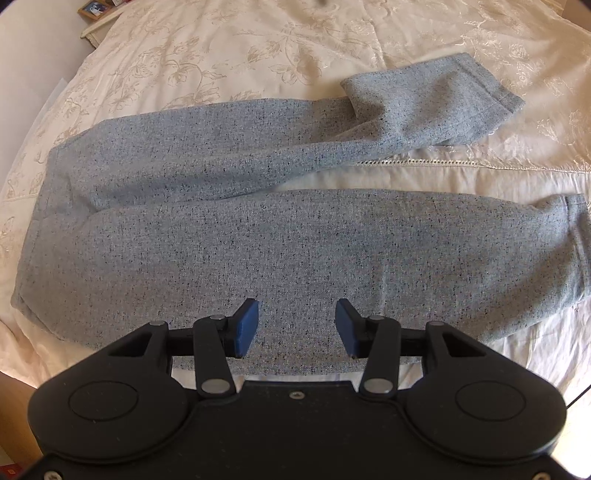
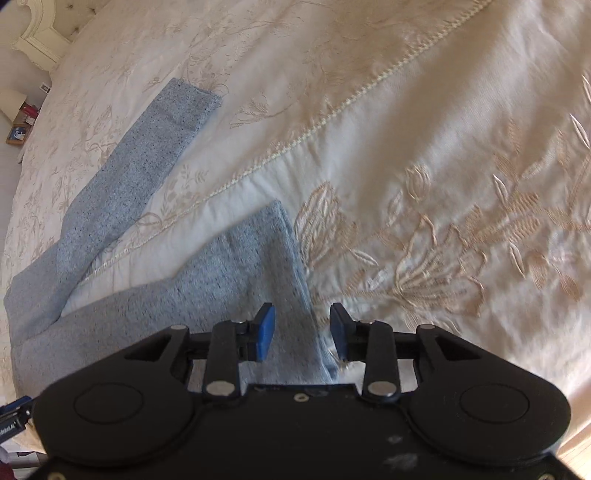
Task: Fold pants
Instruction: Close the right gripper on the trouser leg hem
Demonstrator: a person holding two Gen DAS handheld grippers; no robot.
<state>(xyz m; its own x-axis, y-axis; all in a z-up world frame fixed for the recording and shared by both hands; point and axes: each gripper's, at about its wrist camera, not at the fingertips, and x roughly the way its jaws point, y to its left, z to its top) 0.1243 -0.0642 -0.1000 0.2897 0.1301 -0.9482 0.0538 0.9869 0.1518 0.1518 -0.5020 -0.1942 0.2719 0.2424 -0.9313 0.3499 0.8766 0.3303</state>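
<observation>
Grey-blue speckled pants lie spread on the bed, waistband at the left, both legs running right. The far leg's end is folded back on itself. My left gripper is open, its blue pads above the middle of the near leg, close to its near edge. In the right wrist view the pants lie to the left, with the near leg's cuff just ahead. My right gripper is open and straddles the cuff's edge near its corner. Neither gripper holds cloth.
The bed is covered by a cream embroidered bedspread with a stitched seam. A bedside table with a framed picture stands at the far left corner. A headboard shows at the top left.
</observation>
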